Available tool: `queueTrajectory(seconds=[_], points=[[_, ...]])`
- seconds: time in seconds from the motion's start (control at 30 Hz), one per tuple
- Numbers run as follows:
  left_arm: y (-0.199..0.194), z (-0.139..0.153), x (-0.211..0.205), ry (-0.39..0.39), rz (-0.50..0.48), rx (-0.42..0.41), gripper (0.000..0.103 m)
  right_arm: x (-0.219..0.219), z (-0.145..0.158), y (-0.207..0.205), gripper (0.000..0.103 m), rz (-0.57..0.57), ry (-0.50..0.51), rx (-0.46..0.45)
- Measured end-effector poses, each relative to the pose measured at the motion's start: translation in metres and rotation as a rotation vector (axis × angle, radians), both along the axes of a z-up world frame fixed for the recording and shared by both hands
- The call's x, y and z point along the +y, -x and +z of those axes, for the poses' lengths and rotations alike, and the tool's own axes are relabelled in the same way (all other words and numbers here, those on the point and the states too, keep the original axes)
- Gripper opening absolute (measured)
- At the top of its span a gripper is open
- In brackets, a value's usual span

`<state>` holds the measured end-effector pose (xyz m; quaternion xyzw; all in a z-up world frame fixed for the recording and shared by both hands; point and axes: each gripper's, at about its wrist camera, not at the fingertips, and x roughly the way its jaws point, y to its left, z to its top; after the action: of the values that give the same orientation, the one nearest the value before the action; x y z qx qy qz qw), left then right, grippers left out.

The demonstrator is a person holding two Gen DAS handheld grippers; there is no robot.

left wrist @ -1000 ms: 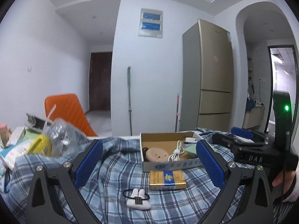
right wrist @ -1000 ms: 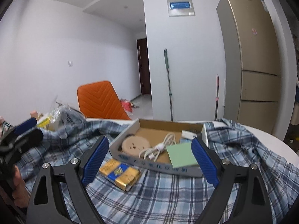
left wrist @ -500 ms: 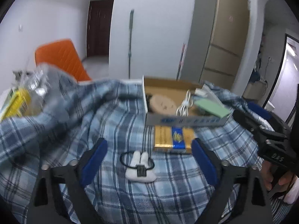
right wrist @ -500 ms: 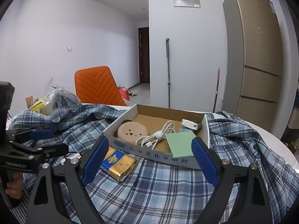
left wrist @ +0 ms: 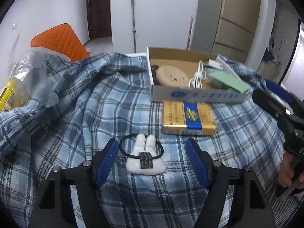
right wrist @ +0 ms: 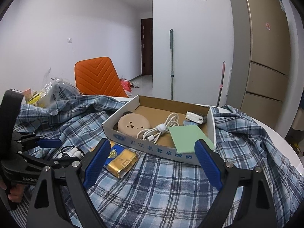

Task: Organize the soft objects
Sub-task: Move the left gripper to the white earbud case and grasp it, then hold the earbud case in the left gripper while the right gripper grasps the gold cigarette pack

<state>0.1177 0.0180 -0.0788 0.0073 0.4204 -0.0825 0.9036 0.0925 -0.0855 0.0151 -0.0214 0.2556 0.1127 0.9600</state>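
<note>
1. A big blue plaid cloth [left wrist: 95, 102] covers the table, all bumpy and wrinkled. Everything else sits on top of it.
2. A flat cardboard box [right wrist: 152, 145] lies on the cloth, at the far side. Inside it are a round tan thing with little holes [right wrist: 134, 124], a tied-up white cable [right wrist: 160, 127], a green card [right wrist: 187, 136] leaning out over the front wall, and a small white plug block [right wrist: 195, 117] at the back.
3. The right gripper [right wrist: 152, 163] hangs over the cloth just in front of the box. Its blue jaws stand wide apart and hold nothing.
4. The left gripper [left wrist: 151, 161] points down at the cloth. Its jaws have just been closing in, but they are still open. The bunny hair tie lies between them. The pads do not squeeze it.
5. A gold and blue packet [left wrist: 187, 120] lies flat on the cloth, right against the front of the box.
6. The soft white bunny hair tie [left wrist: 145, 156] with its black loop lies on the cloth, near the packet and closer to the camera. It has a small dark tag on it.
7. A hand [left wrist: 286, 172] shows at the right edge of the left view, holding the other gripper's handle.
</note>
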Motion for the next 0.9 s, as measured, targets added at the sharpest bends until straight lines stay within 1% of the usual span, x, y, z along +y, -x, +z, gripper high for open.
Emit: queueTrajectory(seconds=[0.03,0.1,0.17,0.27,0.3,0.4,0.47,0.53,0.57,0.63,0.7,0.73,0.77,0.83,0.9], points=[[-0.001,-0.002,-0.001,-0.007,0.000,0.012,0.075,0.001,0.000,-0.001,0.089,0.002,0.001,0.003],[-0.005,-0.007,-0.001,-0.011,0.002,0.036,0.062,0.001,-0.001,-0.001,0.089,0.003,-0.001,0.006],[-0.009,-0.012,-0.001,-0.016,0.006,0.064,0.058,0.001,-0.001,-0.001,0.089,0.003,-0.002,0.010],[-0.012,-0.018,0.000,-0.019,0.012,0.095,0.048,0.001,-0.002,-0.002,0.089,0.003,-0.001,0.018],[-0.013,-0.019,0.000,-0.020,0.016,0.097,0.042,0.001,-0.002,-0.002,0.089,0.002,-0.001,0.018],[-0.013,-0.021,-0.001,-0.018,0.014,0.106,0.035,0.001,-0.003,-0.002,0.089,0.002,0.001,0.017],[-0.011,-0.019,0.001,0.000,0.010,0.094,0.033,0.001,-0.003,-0.002,0.089,0.002,0.002,0.017],[-0.006,-0.014,0.004,0.026,0.011,0.059,0.033,0.000,-0.003,-0.002,0.089,0.001,0.003,0.019],[-0.002,-0.008,0.006,0.040,0.016,0.027,0.032,0.001,-0.003,-0.003,0.089,0.001,0.004,0.021],[0.010,0.004,0.012,0.061,0.031,-0.057,0.033,0.001,-0.003,-0.005,0.089,0.008,0.003,0.037],[0.025,0.017,0.015,0.085,0.024,-0.157,0.033,0.001,-0.004,-0.009,0.089,0.018,-0.003,0.065],[0.031,0.021,0.015,0.089,0.020,-0.190,0.033,0.001,-0.004,-0.010,0.088,0.030,-0.008,0.078],[0.038,0.027,0.015,0.096,0.008,-0.236,0.033,0.003,-0.004,-0.013,0.088,0.047,-0.009,0.098],[0.048,0.034,0.013,0.105,-0.014,-0.297,0.033,0.008,-0.007,-0.018,0.084,0.068,-0.006,0.150],[0.052,0.037,0.010,0.100,-0.017,-0.320,0.033,0.014,-0.012,-0.024,0.080,0.104,-0.014,0.213]])
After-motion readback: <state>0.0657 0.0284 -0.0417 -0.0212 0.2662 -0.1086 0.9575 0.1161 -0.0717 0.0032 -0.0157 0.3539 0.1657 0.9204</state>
